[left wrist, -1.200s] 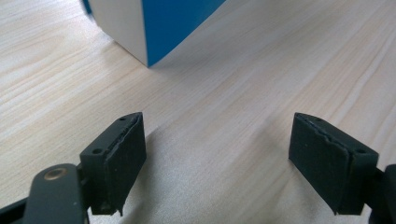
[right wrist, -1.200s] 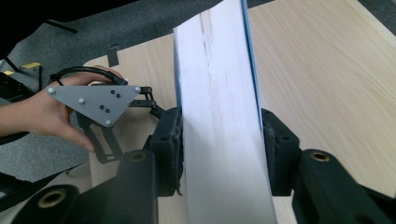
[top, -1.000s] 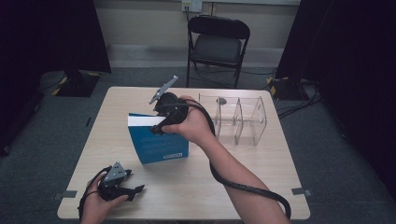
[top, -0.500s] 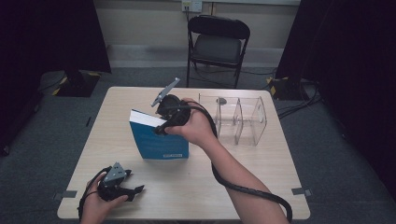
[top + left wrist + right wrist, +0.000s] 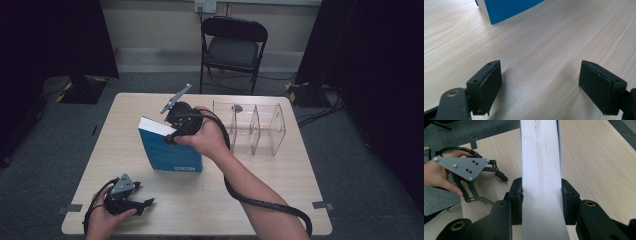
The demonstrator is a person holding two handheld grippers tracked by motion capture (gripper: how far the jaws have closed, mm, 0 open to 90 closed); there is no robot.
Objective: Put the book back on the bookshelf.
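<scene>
Right gripper (image 5: 172, 131): held over the middle of the table, pointing down and toward the left. Its jaws have just been closing and now clamp the top edge of the blue book (image 5: 170, 150). In the right gripper view the pads press both covers, with the white page block (image 5: 541, 170) running up between them.

Blue book: stands on its lower edge near the centre of the wooden table (image 5: 260, 190), tilted, with the blue cover facing the near side and the white page edge up and to the left. A corner of it also shows at the far end of the left gripper view (image 5: 506, 10).

Left gripper (image 5: 135, 202): low at the near-left corner of the table, held in the person's left hand (image 5: 102, 220), well apart from the book. Its jaws stand apart with nothing between them; bare table shows between the two black pads (image 5: 491, 85). From the right gripper view it appears at the left (image 5: 496, 187), with its grey three-cornered plate (image 5: 465, 167) on top.

Clear organizer (image 5: 250, 127): a see-through box with upright dividers on the far-right part of the table, just right of the right hand (image 5: 210, 137).

Cable (image 5: 260, 202): black, trailing from the right gripper along the forearm toward the near edge.

Folding chair (image 5: 232, 47): black, on the floor beyond the far edge of the table.
</scene>
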